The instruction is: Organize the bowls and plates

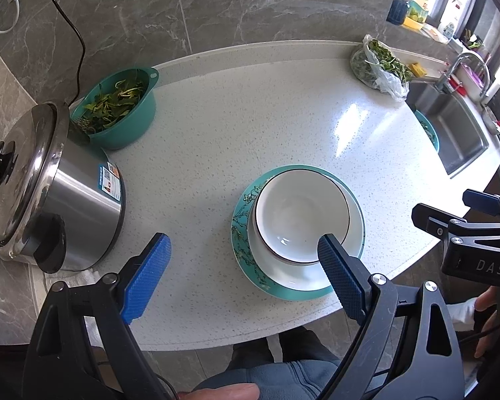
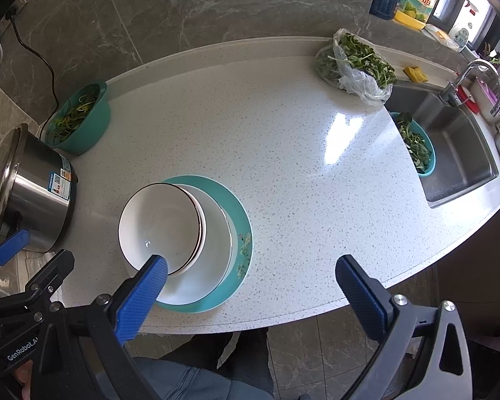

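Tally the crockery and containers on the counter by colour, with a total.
Teal plate: 1
White dishes stacked on it (white plate, rimmed bowls): 3
Teal bowl of greens: 1
Steel pot: 1
Total: 6

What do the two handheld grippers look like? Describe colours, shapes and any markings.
Both have black angular frames with silver bolts and two blue cross-hatched finger pads. The left gripper shows the white lettering "GenRobot.AI" in the right wrist view; the right gripper shows "DAS" in the left wrist view.
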Action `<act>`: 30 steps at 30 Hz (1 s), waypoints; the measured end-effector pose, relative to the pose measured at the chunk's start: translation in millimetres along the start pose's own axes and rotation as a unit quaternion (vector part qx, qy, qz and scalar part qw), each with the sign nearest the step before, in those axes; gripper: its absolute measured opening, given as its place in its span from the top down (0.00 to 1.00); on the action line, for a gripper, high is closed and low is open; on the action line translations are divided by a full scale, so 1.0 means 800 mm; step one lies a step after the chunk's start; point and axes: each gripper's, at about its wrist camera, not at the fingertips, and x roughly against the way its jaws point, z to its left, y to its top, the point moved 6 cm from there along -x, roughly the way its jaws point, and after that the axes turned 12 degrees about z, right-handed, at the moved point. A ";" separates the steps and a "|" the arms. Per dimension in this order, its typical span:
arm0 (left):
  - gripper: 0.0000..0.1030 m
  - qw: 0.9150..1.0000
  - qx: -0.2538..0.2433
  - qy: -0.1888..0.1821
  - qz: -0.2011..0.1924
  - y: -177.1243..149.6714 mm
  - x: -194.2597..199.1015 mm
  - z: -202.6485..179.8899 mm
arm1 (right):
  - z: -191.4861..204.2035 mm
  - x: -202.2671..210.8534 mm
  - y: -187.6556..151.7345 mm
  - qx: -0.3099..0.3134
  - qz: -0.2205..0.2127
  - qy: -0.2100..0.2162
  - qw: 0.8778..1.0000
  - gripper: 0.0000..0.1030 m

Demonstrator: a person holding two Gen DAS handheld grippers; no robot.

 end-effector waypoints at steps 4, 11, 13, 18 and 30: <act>0.13 1.000 0.000 0.000 0.001 0.000 -0.001 -0.001 | -0.001 -0.001 0.001 0.001 0.000 0.000 1.000 0.00; 0.13 1.000 0.004 -0.002 0.003 0.000 -0.004 -0.002 | -0.001 -0.001 0.002 0.001 0.000 0.001 1.000 0.00; 0.13 1.000 0.004 -0.002 0.003 0.000 -0.005 -0.002 | -0.002 -0.001 0.003 0.001 0.000 0.000 1.000 0.00; 0.13 1.000 0.004 -0.001 0.004 0.000 -0.005 -0.002 | -0.001 -0.001 0.002 0.001 0.001 0.000 1.000 0.00; 0.13 1.000 0.007 -0.001 0.005 0.000 -0.004 -0.004 | 0.000 -0.002 0.004 0.003 0.001 0.000 1.000 0.00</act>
